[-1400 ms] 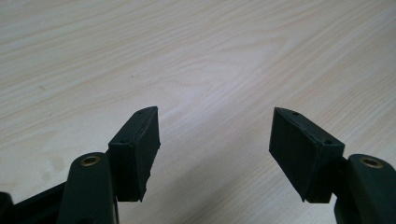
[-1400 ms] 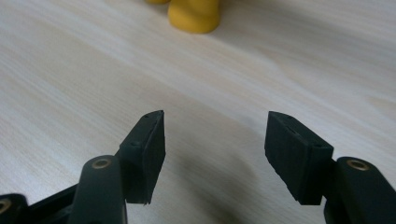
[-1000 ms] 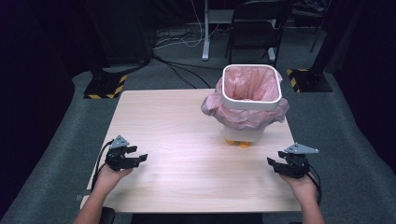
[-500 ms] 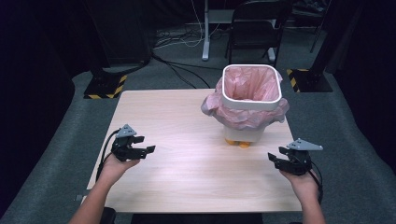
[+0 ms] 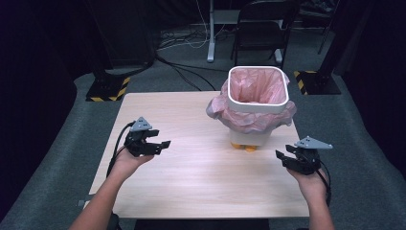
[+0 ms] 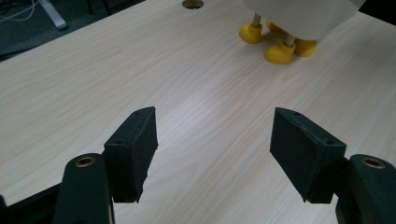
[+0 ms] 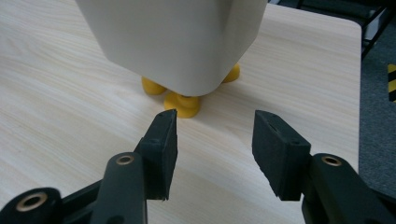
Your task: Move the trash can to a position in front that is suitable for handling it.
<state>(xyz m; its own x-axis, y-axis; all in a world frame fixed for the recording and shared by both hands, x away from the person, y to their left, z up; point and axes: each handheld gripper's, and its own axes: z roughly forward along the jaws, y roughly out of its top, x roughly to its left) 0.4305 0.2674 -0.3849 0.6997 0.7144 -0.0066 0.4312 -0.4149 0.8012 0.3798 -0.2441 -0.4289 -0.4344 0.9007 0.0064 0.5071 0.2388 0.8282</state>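
A white bin (image 5: pixel 257 100) lined with a pink bag (image 5: pixel 256 84) stands on yellow feet (image 5: pixel 244 146) at the back right of the wooden table (image 5: pixel 201 167). My left gripper (image 5: pixel 160 143) hovers over the table's left side, open and empty, pointing toward the bin. In the left gripper view its jaws stand wide apart over bare wood, with the yellow feet (image 6: pixel 280 51) far ahead. My right gripper (image 5: pixel 281 158) is open at the table's right edge, close to the bin. The right gripper view has the bin's white wall (image 7: pixel 177 42) and yellow feet (image 7: pixel 184 103) just ahead.
A round cable hole (image 6: pixel 192 3) lies in the tabletop beyond the bin. Behind the table stand a dark chair (image 5: pixel 265 24), a post base (image 5: pixel 213 28), floor cables, and black stands with yellow-striped feet (image 5: pixel 105 91). Grey carpet surrounds the table.
My left gripper has moved right and forward, inward over the table toward the bin. The right gripper has stayed almost in place.
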